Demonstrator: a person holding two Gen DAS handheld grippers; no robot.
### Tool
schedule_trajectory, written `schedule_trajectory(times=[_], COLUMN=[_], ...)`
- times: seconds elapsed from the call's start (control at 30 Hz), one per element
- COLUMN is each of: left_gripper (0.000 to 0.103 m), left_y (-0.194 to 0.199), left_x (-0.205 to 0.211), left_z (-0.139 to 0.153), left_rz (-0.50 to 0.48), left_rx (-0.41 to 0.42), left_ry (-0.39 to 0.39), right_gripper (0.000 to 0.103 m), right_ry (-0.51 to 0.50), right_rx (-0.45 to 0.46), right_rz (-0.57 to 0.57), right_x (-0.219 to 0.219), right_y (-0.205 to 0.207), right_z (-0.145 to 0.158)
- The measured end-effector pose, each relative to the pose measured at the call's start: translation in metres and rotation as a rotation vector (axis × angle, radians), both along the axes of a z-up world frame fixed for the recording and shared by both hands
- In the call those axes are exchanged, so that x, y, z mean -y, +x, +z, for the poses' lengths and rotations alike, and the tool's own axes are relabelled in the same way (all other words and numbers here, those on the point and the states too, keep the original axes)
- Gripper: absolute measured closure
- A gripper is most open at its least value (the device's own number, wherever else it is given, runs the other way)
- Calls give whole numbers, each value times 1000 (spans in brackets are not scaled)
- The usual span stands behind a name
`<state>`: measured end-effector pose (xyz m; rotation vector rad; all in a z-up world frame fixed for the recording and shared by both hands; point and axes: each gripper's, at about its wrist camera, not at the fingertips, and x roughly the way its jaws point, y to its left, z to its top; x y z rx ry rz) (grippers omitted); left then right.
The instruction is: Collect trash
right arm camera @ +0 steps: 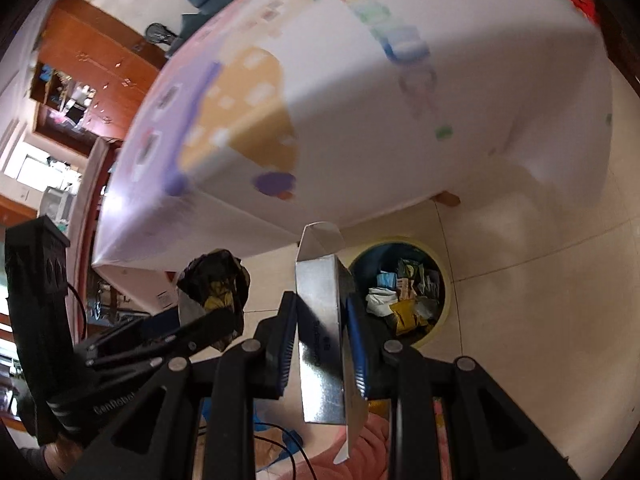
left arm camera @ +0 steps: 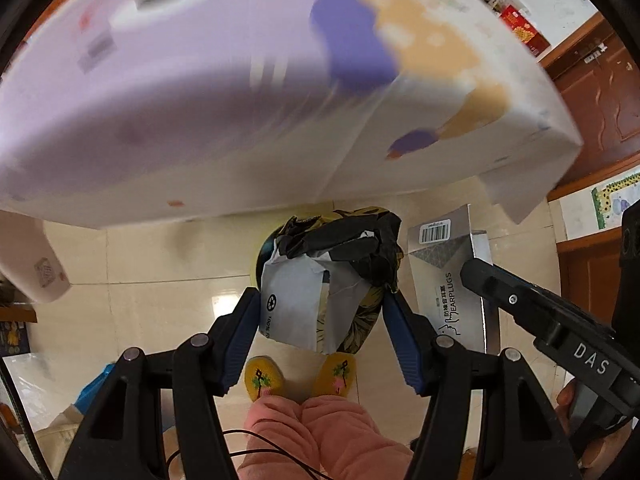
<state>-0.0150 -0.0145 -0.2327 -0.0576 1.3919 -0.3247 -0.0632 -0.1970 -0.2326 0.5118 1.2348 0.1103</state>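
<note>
The left gripper [left arm camera: 320, 320] is clamping a light, crushable wad of black and white wrappers [left arm camera: 332, 276]; the right gripper [right arm camera: 320, 344] is pinching a stiff silver earplug box [right arm camera: 322, 340] near the round yellow-rimmed bin [right arm camera: 440, 320].

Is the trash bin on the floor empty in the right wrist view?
No: the trash bin already holds a pile of crumpled wrappers and paper, visible through its open top.

The tablecloth [left arm camera: 240, 100] is smeared by blur in both views, its printed patterns unreadable. The crumpled wad [left arm camera: 332, 280] hides most of the bin [left arm camera: 260, 256] in the left view. The silver box [right arm camera: 322, 344] covers the bin's near rim in the right view.
</note>
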Motion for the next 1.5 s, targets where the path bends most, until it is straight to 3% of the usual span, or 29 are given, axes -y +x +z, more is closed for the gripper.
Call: schedule_trajectory(times=[0.27, 0.43, 0.47, 0.57, 0.6, 0.73, 1.23, 1.5], left_gripper=[40, 35, 34, 20, 17, 9, 8, 8], left_y=[15, 22, 22, 24, 24, 23, 19, 16], left_x=[13, 21, 23, 29, 29, 33, 12, -1], left_z=[-96, -132, -140, -159, -163, -171, -133, -126], left_rz=[-19, -17, -20, -24, -25, -12, 85, 128], left_rx=[-49, -24, -24, -20, -17, -6, 59, 56], left_ry=[12, 40, 50, 97, 104, 113, 87, 114], right_gripper=[76, 72, 68, 51, 50, 50, 43, 43], right_ry=[-3, 9, 24, 5, -18, -55, -130, -146], right_rx=[-79, -118, -134, -144, -151, -152, -100, -75], right_rz=[-82, -109, -109, -98, -97, -98, -36, -15], right_x=[1, 3, 5, 6, 7, 14, 9, 4], right_y=[16, 33, 36, 40, 39, 37, 34, 38], right_z=[-102, -152, -166, -190, -197, -204, -170, -151])
